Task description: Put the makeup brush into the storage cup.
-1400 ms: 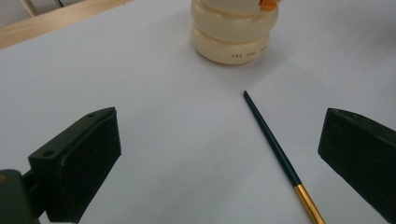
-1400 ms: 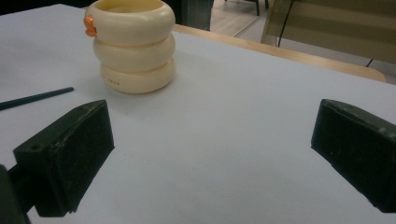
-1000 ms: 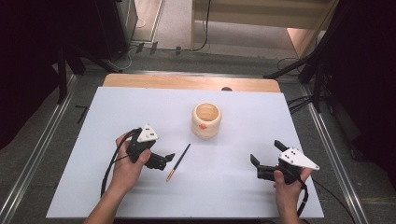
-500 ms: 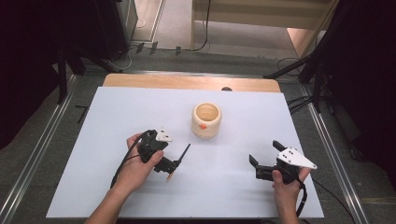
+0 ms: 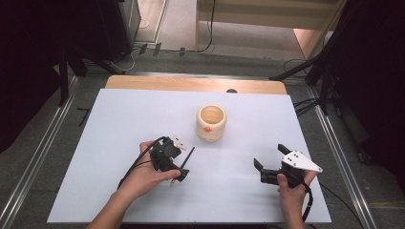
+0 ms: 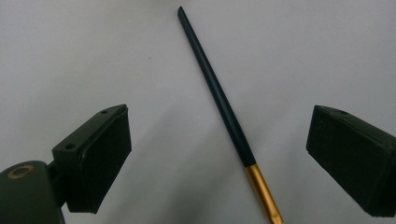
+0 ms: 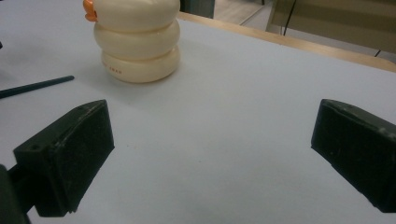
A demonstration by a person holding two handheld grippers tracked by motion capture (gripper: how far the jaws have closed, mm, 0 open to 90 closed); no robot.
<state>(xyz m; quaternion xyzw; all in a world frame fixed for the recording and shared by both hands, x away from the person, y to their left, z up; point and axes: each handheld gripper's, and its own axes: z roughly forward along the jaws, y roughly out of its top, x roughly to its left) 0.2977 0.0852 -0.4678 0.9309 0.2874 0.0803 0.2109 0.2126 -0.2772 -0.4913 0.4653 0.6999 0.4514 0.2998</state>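
hovering low over a thin dark brush (image 6: 219, 93) with a gold ferrule, left gripper (image 5: 179, 172) tipped down toward the pale tabletop (image 5: 119, 124). jaws spread wide and just now closing a little, brush lying between them, pads clear of it on both sides. seen along the left gripper, brush slanting away from the jaws, gold end (image 6: 264, 193) nearest, dark pointed tip farthest, flat on the tabletop. from above, brush handle (image 5: 188, 157) sticking out past the gripper toward a cream ringed cup (image 5: 211, 123) with a small orange knob, cup well beyond the gripper and apart from the brush. black cable looping back from the left gripper over the left hand (image 5: 143, 176).

off to the far side, right gripper (image 5: 267, 169) held level just above the tabletop in the right hand (image 5: 291, 191), jaws spread wide, nothing between them. ahead of those jaws and to their left, the cup (image 7: 137, 42) standing upright, brush tip (image 7: 35, 86) lying just beside it.
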